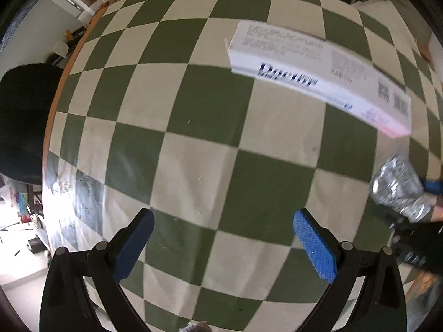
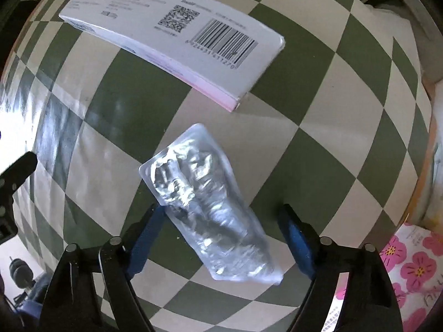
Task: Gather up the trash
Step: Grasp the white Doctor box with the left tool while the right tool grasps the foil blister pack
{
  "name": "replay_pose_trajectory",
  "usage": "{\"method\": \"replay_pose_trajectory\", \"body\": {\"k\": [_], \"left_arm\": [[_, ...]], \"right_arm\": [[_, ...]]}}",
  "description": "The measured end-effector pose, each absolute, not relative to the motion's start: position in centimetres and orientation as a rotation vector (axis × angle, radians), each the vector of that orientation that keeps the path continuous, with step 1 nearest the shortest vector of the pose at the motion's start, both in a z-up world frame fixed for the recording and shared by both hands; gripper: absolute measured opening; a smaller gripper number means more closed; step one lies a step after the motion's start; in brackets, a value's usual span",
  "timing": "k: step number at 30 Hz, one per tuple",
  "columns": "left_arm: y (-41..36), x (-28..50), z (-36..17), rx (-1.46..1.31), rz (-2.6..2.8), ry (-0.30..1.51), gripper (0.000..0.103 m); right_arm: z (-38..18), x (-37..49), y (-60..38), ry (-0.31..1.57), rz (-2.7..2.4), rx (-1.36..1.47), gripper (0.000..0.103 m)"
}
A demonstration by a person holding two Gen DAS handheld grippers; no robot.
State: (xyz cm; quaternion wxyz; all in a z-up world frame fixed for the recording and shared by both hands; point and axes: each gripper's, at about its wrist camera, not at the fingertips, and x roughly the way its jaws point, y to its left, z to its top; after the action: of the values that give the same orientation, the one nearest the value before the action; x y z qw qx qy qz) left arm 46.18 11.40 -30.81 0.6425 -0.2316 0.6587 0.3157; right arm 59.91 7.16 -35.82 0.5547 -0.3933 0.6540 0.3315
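Crinkled foil blister pack [image 2: 207, 207], flat carton [image 2: 177, 36]

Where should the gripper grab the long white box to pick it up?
Probably across the middle of the long white box, fingers closing on its two long sides, coming from above. It lies flat on the checkered table, narrow crosswise; the left gripper is open and empty.
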Motion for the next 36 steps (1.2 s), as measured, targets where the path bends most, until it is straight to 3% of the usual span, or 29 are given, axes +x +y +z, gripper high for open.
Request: {"method": "replay_pose_trajectory", "body": {"k": [2,4,10,15,20,22,23,28,36], "left_arm": [[11.7,47.0,-30.3,-0.563,0.709,1.484,0.103],[12.2,48.2,-29.6,-0.604,0.699,1.469,0.103],[14.4,52.5,-29.0,-0.755,0.691,1.423,0.103],[17.0,55.3,-30.7,-1.052,0.724,1.392,0.103],[18.5,55.7,-32.9,-1.228,0.791,1.382,0.102],[18.1,55.8,-33.0,-1.235,0.804,1.369,0.087],[18.1,55.8,-33.1,-1.221,0.8,1.369,0.076],[17.1,57.0,-32.2,-0.965,0.693,1.414,0.073],[11.2,54.0,-31.0,-0.304,0.416,1.576,0.073]], "right_arm": [[-35.4,60.4,6.4,1.563,0.747,-0.868,0.066],[-35.0,61.4,4.9,1.593,0.684,-0.762,0.059],[-34.6,67.1,-0.9,1.611,0.417,-0.473,0.059],[-34.6,70.1,-2.9,1.643,0.304,-0.31,0.06],[-34.9,71.9,-3.3,1.66,0.26,-0.234,0.069],[-34.9,72.3,-3.0,1.658,0.253,-0.245,0.071],[-34.9,72.5,-2.8,1.655,0.252,-0.253,0.071],[-35.1,71.3,-2.3,1.624,0.275,-0.305,0.07],[-34.8,67.7,-1.8,1.617,0.336,-0.384,0.063]]}}
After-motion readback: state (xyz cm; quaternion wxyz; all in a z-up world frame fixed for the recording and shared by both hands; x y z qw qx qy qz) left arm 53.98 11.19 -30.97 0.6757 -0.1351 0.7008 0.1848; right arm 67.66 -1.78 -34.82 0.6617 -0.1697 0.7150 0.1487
